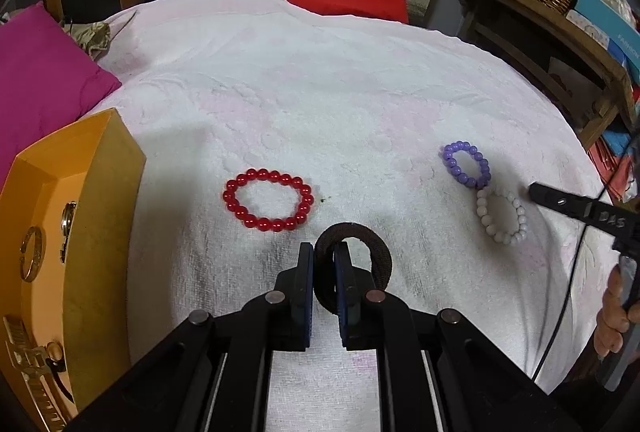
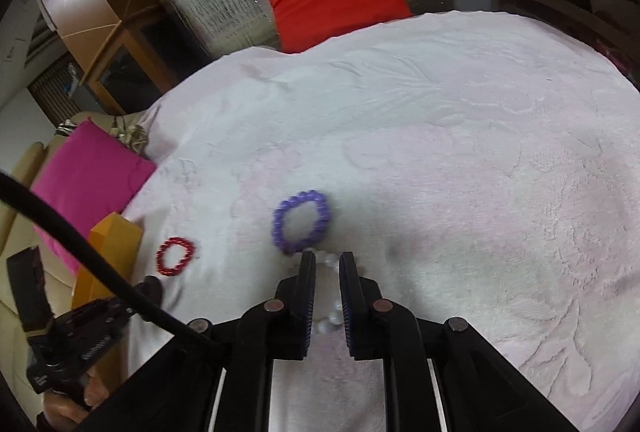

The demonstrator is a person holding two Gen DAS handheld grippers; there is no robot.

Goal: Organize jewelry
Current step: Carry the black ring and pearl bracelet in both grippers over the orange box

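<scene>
Near the towel's (image 1: 320, 103) left edge, the left tongs (image 1: 324, 260) pinch a brown hair tie (image 1: 372, 244) beside the gold-filled orange box (image 1: 108, 232), red bracelet (image 1: 266, 205) still loose, while the right tongs (image 2: 327, 264), slightly parted and empty, straddle the white bracelet (image 2: 332, 320) below the purple bracelet (image 2: 302, 224).

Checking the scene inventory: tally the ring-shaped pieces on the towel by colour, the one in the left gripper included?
Red glossy bead bracelet: 1
Purple bead bracelet: 1
White pearl-like bead bracelet: 1
Dark brown fabric hair band, pinched in the left gripper: 1
Total: 4
</scene>
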